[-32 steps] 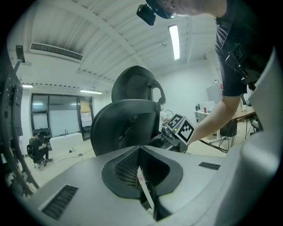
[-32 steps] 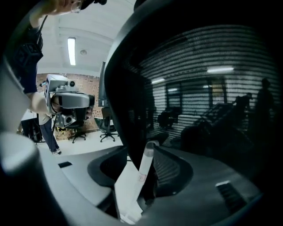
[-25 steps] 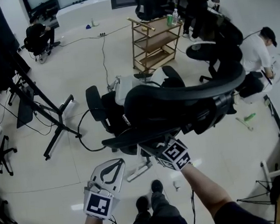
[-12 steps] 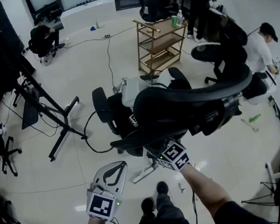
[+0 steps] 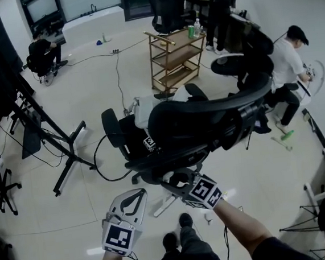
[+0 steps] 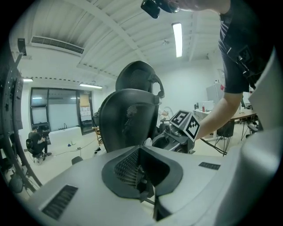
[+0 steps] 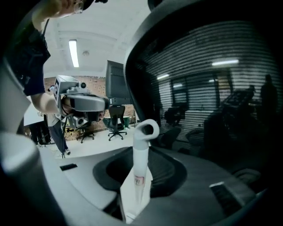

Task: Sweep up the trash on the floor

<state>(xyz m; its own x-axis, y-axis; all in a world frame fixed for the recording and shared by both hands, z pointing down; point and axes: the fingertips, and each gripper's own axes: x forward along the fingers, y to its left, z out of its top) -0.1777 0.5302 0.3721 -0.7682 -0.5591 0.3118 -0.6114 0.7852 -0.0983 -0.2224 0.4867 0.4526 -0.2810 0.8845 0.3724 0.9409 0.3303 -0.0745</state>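
Observation:
My right gripper (image 5: 178,183) reaches under the seat of a black office chair (image 5: 207,122). Its jaws have just been closing on a white handle (image 7: 142,154) with a hooked loop at its top. The handle stands upright between the pads, gripped at its lower part (image 7: 137,194). From the head view the white handle (image 5: 164,203) slants down to the floor beside the chair base. My left gripper (image 5: 135,195) hangs to the left, shut with nothing in it (image 6: 146,185). Small pale scraps (image 5: 207,216) lie on the floor near my shoes.
The mesh chair fills the space ahead of both grippers. A wooden cart (image 5: 172,57) stands beyond it, and a black stand (image 5: 61,142) with cables is at the left. A green brush (image 5: 286,136) lies at the right near a seated person (image 5: 287,63).
My right gripper has shifted a little under the chair seat. The left gripper has stayed where it was, and the whole view has drifted slightly.

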